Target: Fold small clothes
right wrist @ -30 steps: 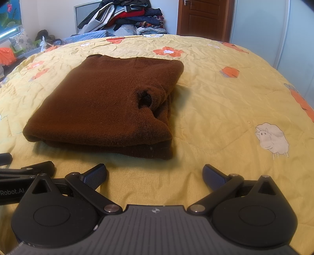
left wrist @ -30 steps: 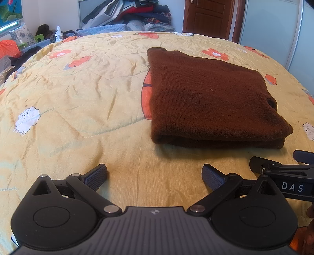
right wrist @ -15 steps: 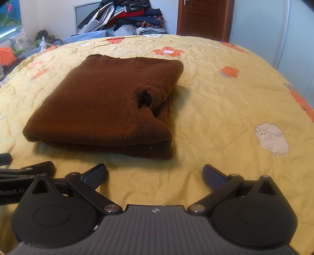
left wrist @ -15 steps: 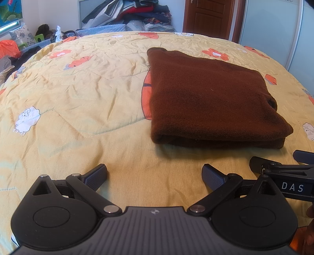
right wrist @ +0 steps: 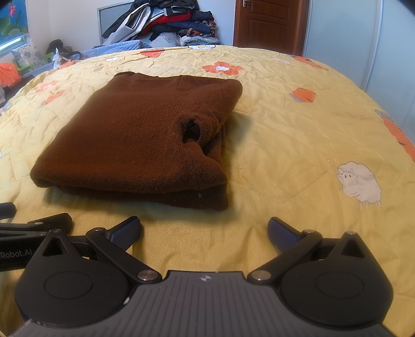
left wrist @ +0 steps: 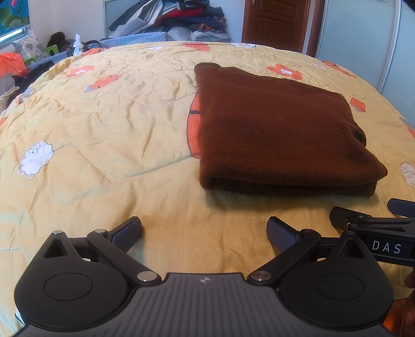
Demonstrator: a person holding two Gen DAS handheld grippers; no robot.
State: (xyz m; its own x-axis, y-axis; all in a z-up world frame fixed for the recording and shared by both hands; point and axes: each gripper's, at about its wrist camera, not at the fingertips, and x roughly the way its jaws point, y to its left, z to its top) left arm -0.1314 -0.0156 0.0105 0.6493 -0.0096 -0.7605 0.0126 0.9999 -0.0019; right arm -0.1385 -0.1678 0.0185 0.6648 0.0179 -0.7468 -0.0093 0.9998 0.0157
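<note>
A brown knitted sweater [left wrist: 280,129] lies folded into a thick rectangle on the yellow quilt [left wrist: 103,124]; in the right wrist view the same sweater [right wrist: 140,140] shows a dark sleeve opening on its right side. My left gripper [left wrist: 205,233] hovers open over bare quilt, short of the sweater's near edge and a little left of it. My right gripper [right wrist: 205,233] is also open and empty, just before the sweater's near right corner. Each view catches the other gripper at its side edge.
The quilt [right wrist: 311,129] has orange flowers and white sheep prints. A heap of clothes [left wrist: 171,20] is piled beyond the bed's far edge. A wooden door [left wrist: 275,23] and a pale sliding wardrobe panel [left wrist: 363,41] stand at the back right.
</note>
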